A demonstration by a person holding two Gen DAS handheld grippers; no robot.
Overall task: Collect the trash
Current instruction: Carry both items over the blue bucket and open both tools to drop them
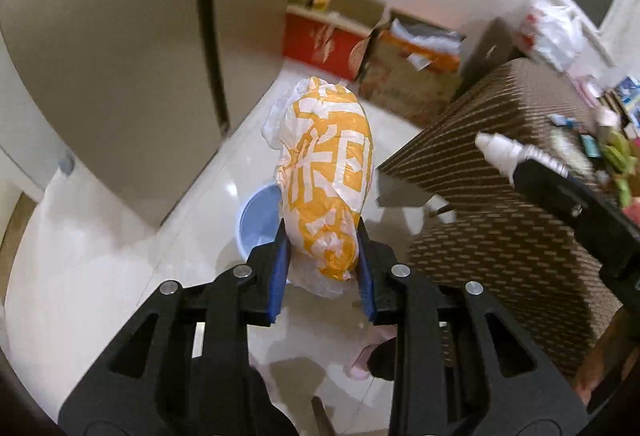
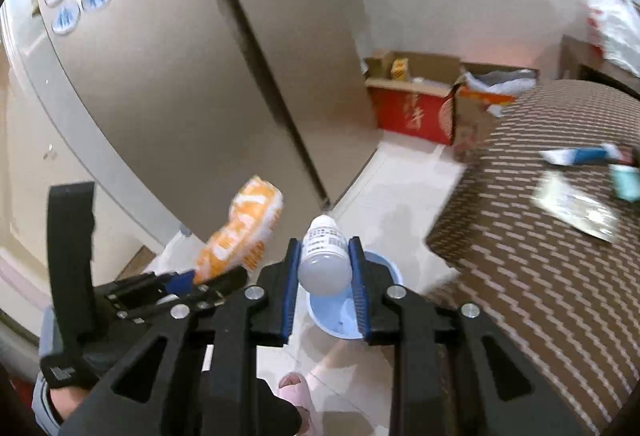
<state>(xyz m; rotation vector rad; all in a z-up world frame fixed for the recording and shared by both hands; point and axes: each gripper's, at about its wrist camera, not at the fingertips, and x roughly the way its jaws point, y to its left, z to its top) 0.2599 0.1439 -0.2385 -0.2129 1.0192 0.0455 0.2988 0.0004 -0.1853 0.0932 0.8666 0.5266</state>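
Blue bin (image 2: 352, 316) on floor; bag (image 1: 326, 176), bottle (image 2: 324, 256) in jaws above

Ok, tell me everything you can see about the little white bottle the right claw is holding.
The white bottle is small, rounded and looks like matte plastic, with a printed label around its upper body and a narrower white cap. It lies along the right claw, cap pointing away from the camera, pinched between the blue pads on both sides. It hangs in the air above the blue bin on the tiled floor. The left wrist view shows it too.
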